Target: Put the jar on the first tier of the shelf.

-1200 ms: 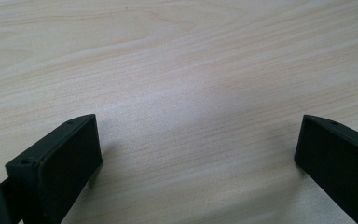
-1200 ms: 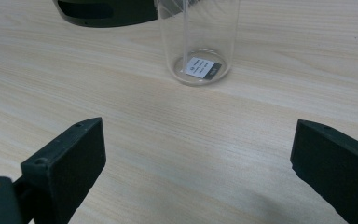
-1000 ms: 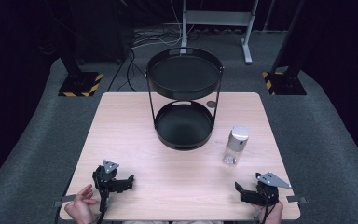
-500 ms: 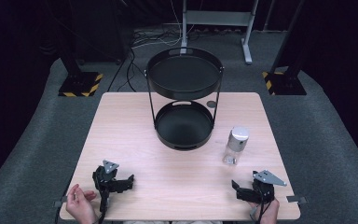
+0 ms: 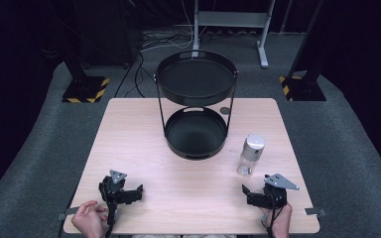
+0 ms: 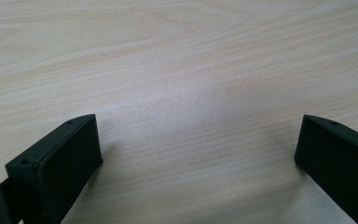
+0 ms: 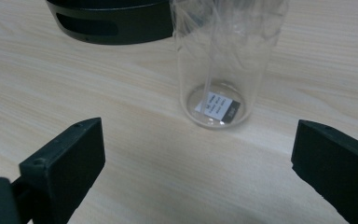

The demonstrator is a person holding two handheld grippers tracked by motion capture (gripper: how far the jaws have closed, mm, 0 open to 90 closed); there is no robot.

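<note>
A light wooden table (image 5: 144, 134) stands on a grey floor. In the middle of it, toward 12 o'clock, is a black stand with two round trays (image 5: 196, 110), one high and one low. A small dark round thing (image 5: 224, 110) lies on the table at about 1 o'clock from the low tray; what it is cannot be told. At about 4 o'clock from the low tray stands a clear bottle (image 5: 250, 155) with a silver cap, upright and apart from the tray. In the right gripper view a small white label shows on the bottom of the bottle. The left gripper (image 5: 130, 193) sits near the table's 7 o'clock corner, held by a hand (image 5: 90, 219), and its jaws are spread wide over bare wood. The right gripper (image 5: 249, 194) sits near the 5 o'clock corner, just below the bottle, with its jaws spread wide too and nothing between them. It does not touch the bottle
</note>
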